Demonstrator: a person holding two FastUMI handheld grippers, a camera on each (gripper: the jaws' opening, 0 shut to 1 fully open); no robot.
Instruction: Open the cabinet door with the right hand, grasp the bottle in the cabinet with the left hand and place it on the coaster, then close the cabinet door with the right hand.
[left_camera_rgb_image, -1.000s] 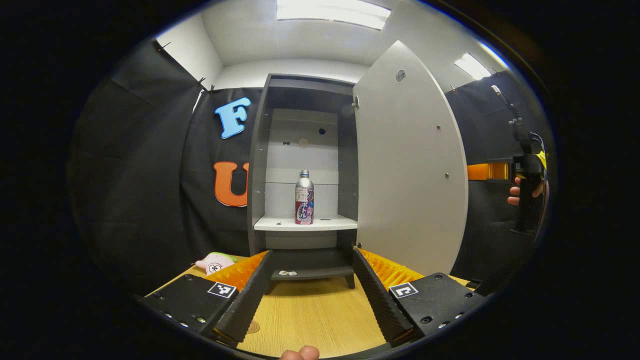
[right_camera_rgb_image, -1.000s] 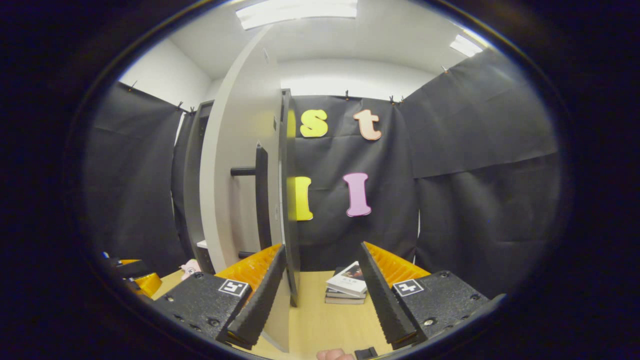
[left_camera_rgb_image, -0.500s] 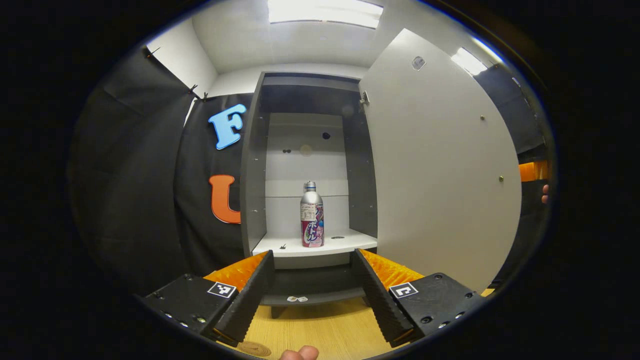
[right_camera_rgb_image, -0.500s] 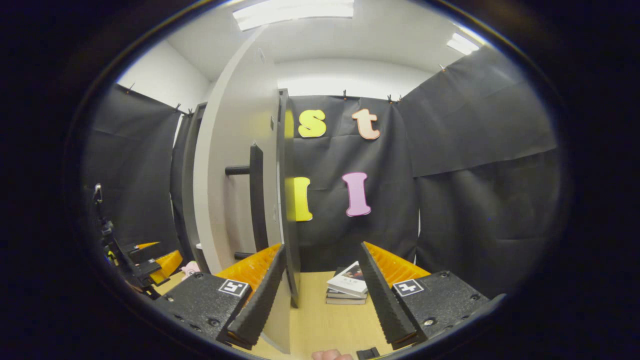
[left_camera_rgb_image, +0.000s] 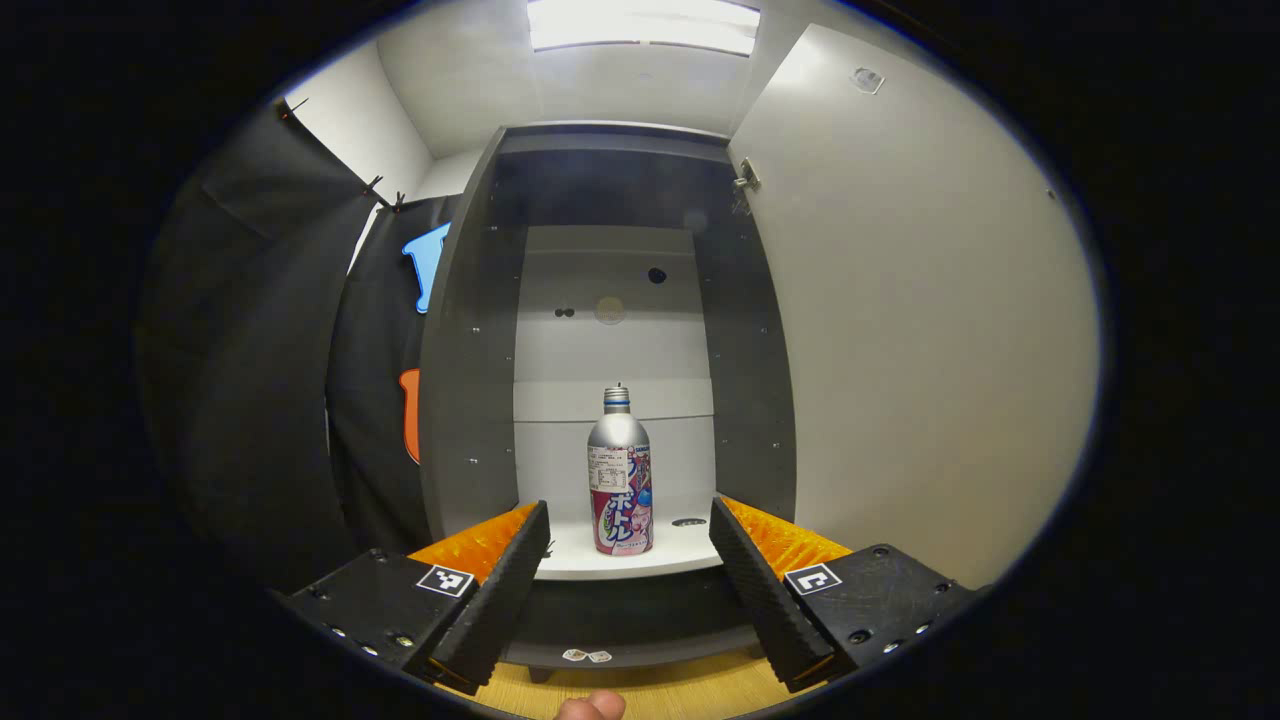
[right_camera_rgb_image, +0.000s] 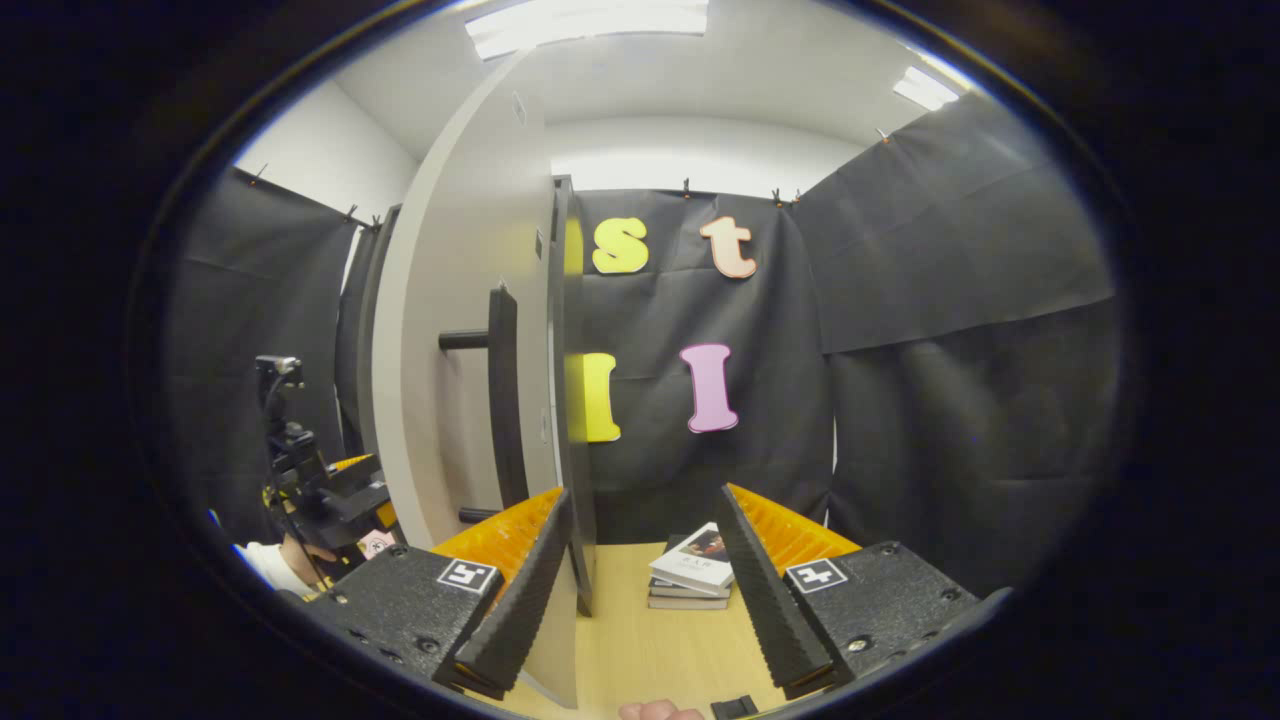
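A silver bottle (left_camera_rgb_image: 620, 478) with a pink label stands upright on the white shelf (left_camera_rgb_image: 575, 560) inside the dark grey cabinet (left_camera_rgb_image: 468, 350). My left gripper (left_camera_rgb_image: 628, 512) is open in front of the shelf edge. The bottle shows between its two fingers, a little farther in and untouched. The cabinet door (left_camera_rgb_image: 920, 350) stands wide open on the right. In the right gripper view the door (right_camera_rgb_image: 455, 300) is seen nearly edge on, with its black bar handle (right_camera_rgb_image: 503, 400). My right gripper (right_camera_rgb_image: 645, 497) is open beside the door's edge, holding nothing.
A small stack of books (right_camera_rgb_image: 690, 580) lies on the wooden table (right_camera_rgb_image: 640, 640) beyond the door. A hand holds the left gripper (right_camera_rgb_image: 320, 490) at the far left of the right gripper view. Black cloth walls close the booth.
My left gripper has moved forward to the cabinet, so the bottle looks larger and lower between the fingers. The right gripper has hardly moved, and the door stays open.
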